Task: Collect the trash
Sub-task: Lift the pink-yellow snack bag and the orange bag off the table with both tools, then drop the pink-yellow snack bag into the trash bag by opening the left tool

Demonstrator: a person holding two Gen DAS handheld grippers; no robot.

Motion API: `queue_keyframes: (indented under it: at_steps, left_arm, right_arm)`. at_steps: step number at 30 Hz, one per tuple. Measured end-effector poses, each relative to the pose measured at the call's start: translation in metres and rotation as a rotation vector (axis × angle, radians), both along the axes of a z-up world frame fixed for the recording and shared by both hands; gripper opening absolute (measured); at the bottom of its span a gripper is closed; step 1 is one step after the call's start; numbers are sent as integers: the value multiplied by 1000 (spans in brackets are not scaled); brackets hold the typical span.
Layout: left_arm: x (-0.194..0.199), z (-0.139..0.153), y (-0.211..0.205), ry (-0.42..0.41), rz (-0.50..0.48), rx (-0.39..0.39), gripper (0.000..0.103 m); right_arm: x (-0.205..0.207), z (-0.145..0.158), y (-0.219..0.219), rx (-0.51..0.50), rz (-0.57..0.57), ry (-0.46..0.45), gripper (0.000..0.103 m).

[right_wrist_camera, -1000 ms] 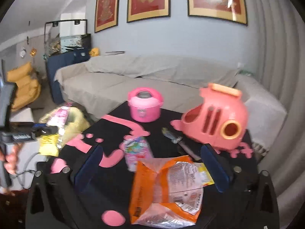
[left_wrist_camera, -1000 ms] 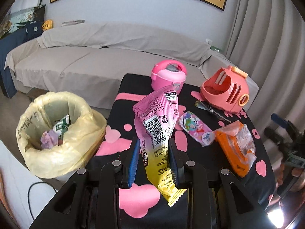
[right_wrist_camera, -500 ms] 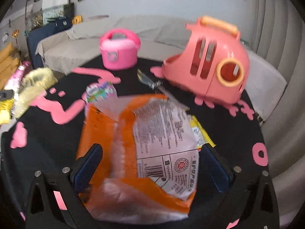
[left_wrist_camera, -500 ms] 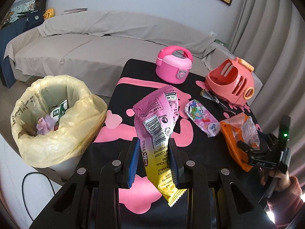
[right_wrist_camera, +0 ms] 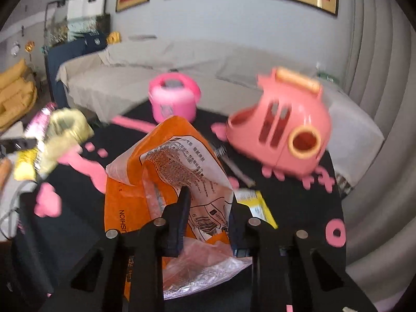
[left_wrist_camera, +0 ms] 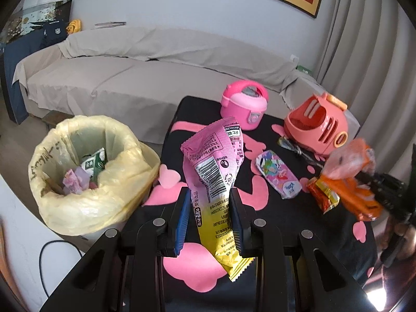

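My left gripper [left_wrist_camera: 209, 195] is shut on a pink and yellow snack bag [left_wrist_camera: 215, 171], held upright above the black table's near left edge. The yellow-lined trash bin [left_wrist_camera: 85, 171] stands to its left, with wrappers inside. My right gripper [right_wrist_camera: 208, 197] is shut on an orange and clear plastic bag [right_wrist_camera: 166, 171], lifted off the table; the same bag shows in the left wrist view [left_wrist_camera: 348, 166]. A colourful cartoon wrapper [left_wrist_camera: 278, 174] and a small red-gold packet [left_wrist_camera: 323, 195] lie on the table.
A pink toy rice cooker [left_wrist_camera: 244, 105] and a salmon toy toaster [left_wrist_camera: 317, 127] stand at the table's far side. A metal utensil [left_wrist_camera: 296, 149] lies by the toaster. A yellow packet [right_wrist_camera: 256, 205] lies under the right gripper. A grey covered sofa [left_wrist_camera: 130, 78] is behind.
My right gripper closed on the orange bag and lifted it off the table. My left gripper kept hold of the pink and yellow bag and shifted slightly.
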State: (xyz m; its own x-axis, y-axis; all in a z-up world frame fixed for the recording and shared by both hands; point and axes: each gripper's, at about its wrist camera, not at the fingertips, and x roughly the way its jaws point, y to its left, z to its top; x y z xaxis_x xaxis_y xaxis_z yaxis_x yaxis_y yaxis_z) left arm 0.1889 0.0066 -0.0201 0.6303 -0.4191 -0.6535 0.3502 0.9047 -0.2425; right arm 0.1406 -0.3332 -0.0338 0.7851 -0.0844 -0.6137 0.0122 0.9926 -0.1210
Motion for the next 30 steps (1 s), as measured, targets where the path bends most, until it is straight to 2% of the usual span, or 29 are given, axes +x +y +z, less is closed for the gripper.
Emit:
queue_keyframes:
  at_steps: [4,6,9,15,23,27,30]
  left_arm:
    - [-3,13,10,-27,12,-11,31]
    - [-6,21,15,-48,16,-14,31]
    - [-10,30,25,-77,32,-16,31]
    - [-7,40,68,-116,125,1,31]
    - [26,25,144,-100,319,96,31]
    - [57,2,175,-46,361,126,31]
    - [80,-19,187,14,342,87,31]
  right_arm:
    - [-3,39,0,115,42,-41,23]
    - [-3,53,2,141,49,-58,23]
    - [-2,73,15,104,57,-92,23]
    - [13,87,63,72,128,-119,23]
    - [60,72,143,68,271,-94,24]
    - [83,55,174,72,321,-55,24]
    - [106,37,193,61,345,-17,24]
